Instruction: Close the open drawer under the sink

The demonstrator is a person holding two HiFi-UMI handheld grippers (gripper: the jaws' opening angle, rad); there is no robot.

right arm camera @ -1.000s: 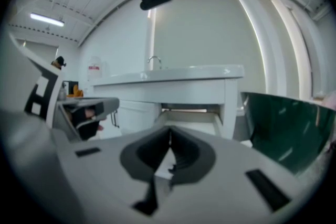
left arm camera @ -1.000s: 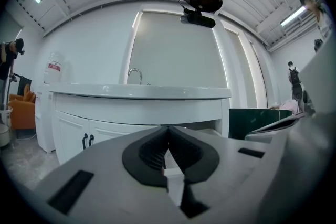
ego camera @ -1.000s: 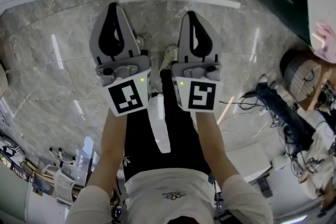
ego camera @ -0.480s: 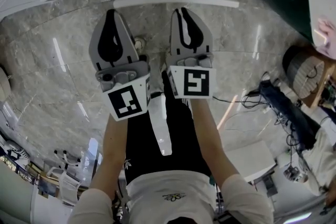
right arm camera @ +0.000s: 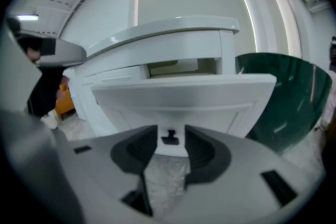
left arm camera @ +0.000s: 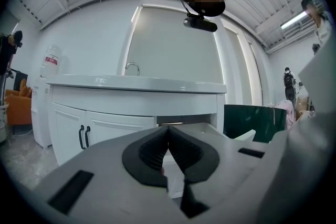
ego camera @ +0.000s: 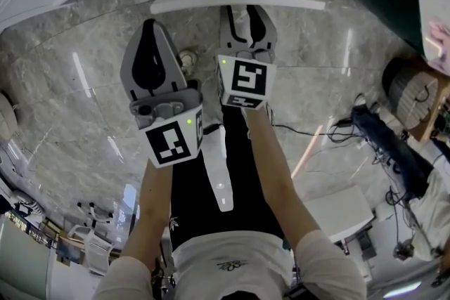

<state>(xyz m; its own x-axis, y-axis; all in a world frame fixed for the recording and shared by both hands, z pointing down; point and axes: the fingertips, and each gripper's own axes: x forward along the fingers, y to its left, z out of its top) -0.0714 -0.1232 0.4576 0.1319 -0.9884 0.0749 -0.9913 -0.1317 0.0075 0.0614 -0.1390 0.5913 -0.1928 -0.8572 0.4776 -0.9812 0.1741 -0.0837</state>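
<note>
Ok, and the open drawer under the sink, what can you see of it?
The drawer is white, seemingly painted wood, pulled well out of the cabinet below the sink. Its front is a framed panel with a small dark handle low in the middle. From above, its box shows a pale inside. The right claw, its jaws just opening with nothing between them, points at the handle, apparently short of touching.

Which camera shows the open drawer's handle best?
The right gripper view: the dark handle sits ahead between the right claw's jaws, which have just been opening and touch nothing. The head view shows the drawer from above, handle hidden. In the left gripper view, the shut left claw blocks it.
</note>
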